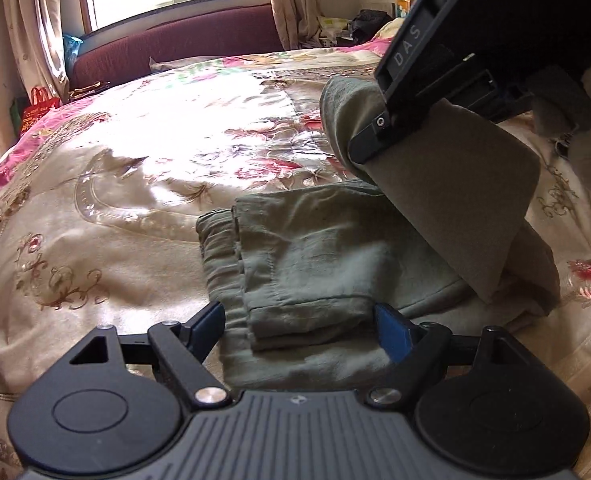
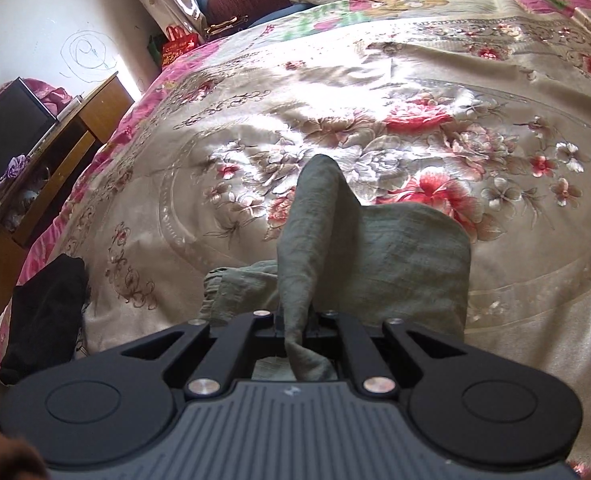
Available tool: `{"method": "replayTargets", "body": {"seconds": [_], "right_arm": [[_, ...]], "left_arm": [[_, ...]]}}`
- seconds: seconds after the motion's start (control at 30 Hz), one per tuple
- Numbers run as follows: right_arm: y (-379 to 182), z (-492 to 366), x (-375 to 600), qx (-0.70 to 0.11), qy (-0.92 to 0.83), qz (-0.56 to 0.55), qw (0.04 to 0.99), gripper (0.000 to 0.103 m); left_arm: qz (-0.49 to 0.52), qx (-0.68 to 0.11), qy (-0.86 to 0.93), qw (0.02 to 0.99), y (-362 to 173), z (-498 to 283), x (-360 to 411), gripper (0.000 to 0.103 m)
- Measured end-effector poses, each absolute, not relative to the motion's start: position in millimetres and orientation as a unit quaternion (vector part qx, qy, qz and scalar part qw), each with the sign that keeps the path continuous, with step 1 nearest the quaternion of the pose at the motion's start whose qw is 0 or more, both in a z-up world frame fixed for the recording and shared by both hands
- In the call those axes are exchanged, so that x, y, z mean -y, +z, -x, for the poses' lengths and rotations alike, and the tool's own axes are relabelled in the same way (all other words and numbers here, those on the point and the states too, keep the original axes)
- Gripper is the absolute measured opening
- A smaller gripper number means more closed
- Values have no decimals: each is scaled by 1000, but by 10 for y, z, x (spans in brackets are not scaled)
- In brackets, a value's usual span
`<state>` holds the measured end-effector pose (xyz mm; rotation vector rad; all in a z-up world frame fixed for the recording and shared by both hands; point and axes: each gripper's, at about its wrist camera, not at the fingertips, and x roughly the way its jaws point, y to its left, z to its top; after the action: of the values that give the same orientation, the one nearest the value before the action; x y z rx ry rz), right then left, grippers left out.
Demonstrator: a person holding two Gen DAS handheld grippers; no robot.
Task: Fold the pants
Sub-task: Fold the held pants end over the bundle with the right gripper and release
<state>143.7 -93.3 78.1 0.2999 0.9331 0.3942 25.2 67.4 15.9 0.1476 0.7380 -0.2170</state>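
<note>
Olive green pants (image 1: 315, 256) lie partly folded on the flowered bedspread (image 1: 135, 184). My left gripper (image 1: 301, 326) is open, its blue pads either side of the near folded edge, low over the cloth. My right gripper (image 1: 375, 136) shows in the left wrist view at the upper right, shut on a fold of the pants and lifting it off the bed. In the right wrist view the right gripper (image 2: 297, 326) pinches the pants (image 2: 395, 256), and a peak of cloth stands up ahead of it.
A dark red sofa (image 1: 183, 44) stands under the window beyond the bed. A wooden desk (image 2: 55, 160) stands at the left of the bed. A black garment (image 2: 43, 316) lies at the bed's near left edge. A red bag (image 1: 37, 108) stands by the curtain.
</note>
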Motion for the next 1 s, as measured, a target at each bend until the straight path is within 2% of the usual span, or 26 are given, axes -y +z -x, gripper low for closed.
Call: {"method": "replayTargets", "body": {"seconds": [0.3, 0.53, 0.7, 0.87, 1.0], "right_arm": [[623, -1446, 201, -475, 200, -59, 855, 5], [570, -1446, -85, -489, 203, -32, 848, 14], [605, -1342, -293, -474, 223, 12, 852, 9], [608, -1363, -358, -482, 232, -34, 844, 10], [515, -1436, -270, -520, 274, -148, 795, 13]], "left_arm": [[-9, -372, -95, 923, 31, -190, -956, 94], [51, -399, -108, 909, -54, -269, -1113, 96], [48, -396, -108, 910, -60, -264, -1101, 96], [41, -392, -106, 913, -55, -264, -1090, 96], [30, -381, -87, 920, 4, -187, -1103, 96]]}}
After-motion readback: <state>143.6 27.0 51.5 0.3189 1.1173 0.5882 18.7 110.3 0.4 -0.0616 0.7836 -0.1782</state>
